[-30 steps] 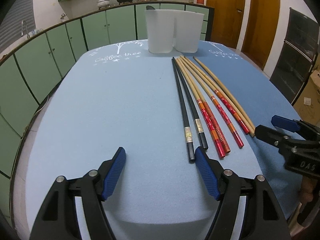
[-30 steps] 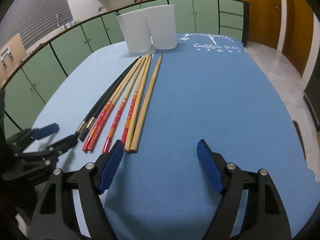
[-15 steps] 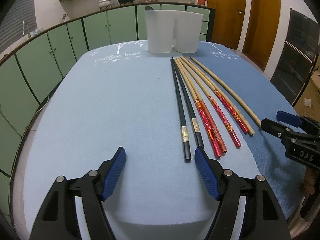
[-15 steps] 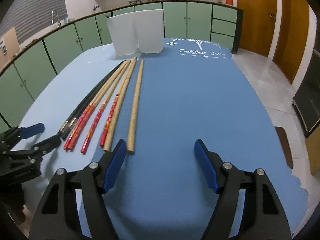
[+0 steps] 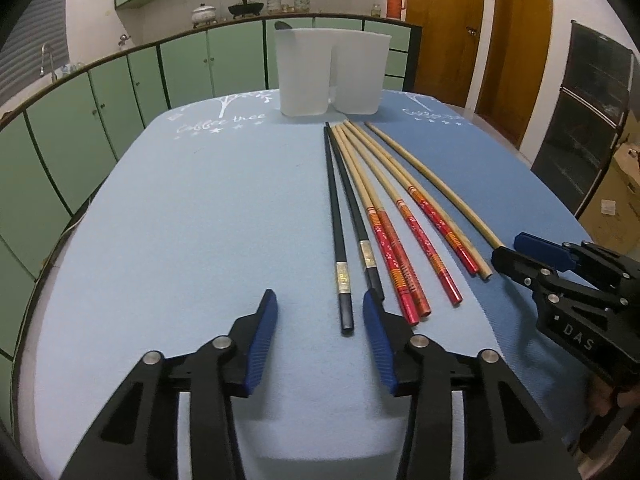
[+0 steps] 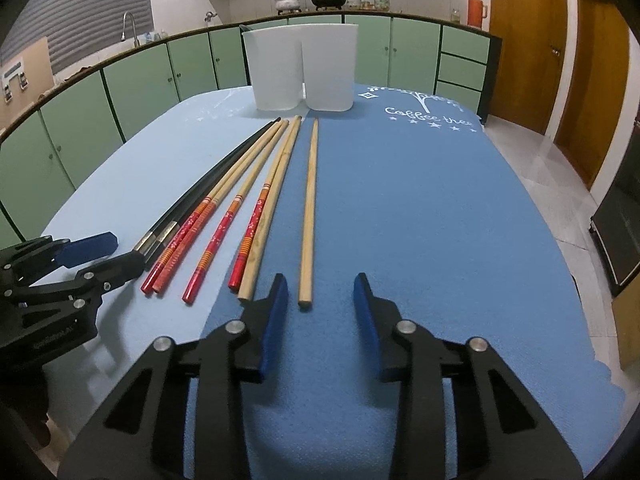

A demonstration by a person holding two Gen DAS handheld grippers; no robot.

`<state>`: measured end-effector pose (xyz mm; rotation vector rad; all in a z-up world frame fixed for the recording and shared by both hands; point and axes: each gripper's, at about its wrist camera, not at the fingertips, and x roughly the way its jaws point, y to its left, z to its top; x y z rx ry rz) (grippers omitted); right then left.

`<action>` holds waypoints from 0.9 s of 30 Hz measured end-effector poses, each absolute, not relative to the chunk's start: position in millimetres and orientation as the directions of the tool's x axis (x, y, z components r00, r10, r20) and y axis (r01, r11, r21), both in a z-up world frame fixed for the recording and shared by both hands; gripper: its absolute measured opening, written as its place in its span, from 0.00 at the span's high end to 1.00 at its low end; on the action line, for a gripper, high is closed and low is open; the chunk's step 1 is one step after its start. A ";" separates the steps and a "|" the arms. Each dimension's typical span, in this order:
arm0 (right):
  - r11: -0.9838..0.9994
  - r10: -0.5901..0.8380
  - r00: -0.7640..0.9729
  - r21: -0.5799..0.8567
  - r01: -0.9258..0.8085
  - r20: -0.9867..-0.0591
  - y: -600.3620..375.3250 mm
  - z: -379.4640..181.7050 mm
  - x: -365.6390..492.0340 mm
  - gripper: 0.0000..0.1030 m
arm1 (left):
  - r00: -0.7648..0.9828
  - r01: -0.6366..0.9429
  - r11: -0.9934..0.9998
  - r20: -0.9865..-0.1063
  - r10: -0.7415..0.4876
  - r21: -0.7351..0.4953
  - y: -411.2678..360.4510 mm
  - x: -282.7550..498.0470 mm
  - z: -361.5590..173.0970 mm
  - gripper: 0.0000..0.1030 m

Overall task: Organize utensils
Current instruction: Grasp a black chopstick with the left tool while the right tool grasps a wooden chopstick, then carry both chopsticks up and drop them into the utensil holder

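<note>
Left wrist view: the left gripper (image 5: pixel 320 320) hangs low over the pale blue table (image 5: pixel 180 240). Its jaws have just been closing and now stand at a narrow gap. The near end of one black chopstick (image 5: pixel 339 240) lies between the pads, apparently untouched. The second black chopstick (image 5: pixel 356 216) runs to the right pad, and its end is hidden behind that pad, so contact cannot be told. Both sticks point straight away from the jaws toward the white holder (image 5: pixel 332 72) at the far edge. The red-handled chopsticks (image 5: pixel 394 256) fan out to the right.

Right wrist view: the right gripper (image 6: pixel 320 304) has likewise just been closing to a narrow gap. The near end of a plain wooden chopstick (image 6: pixel 309 208) sits just ahead of the pads, apart from both. Its long axis runs away toward the holder. A second wooden stick (image 6: pixel 276 196) lies just left of the left pad.

Judgement: each hand is nearest its own outer stick, and a short forward push seems needed before either can pinch.
</note>
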<state>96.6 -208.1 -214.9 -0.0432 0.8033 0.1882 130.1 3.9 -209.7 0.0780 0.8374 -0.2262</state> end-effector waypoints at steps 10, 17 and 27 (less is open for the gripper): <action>0.978 0.153 0.685 0.012 -0.207 -0.712 -201.1 -215.1 94.8 0.94 | 0.679 0.244 0.969 -0.717 -0.156 0.021 -13.1 121.9 -212.1 0.93; 0.975 0.193 0.671 0.064 -0.212 -0.716 -210.8 -202.2 94.7 0.94 | 0.683 0.226 0.974 -0.712 -0.162 -0.004 -5.3 118.1 -202.0 0.94; 0.968 0.236 0.739 0.088 -0.234 -0.631 -224.1 -139.6 90.3 0.94 | 0.775 0.241 0.970 -0.606 -0.181 0.018 3.0 105.9 -127.8 0.94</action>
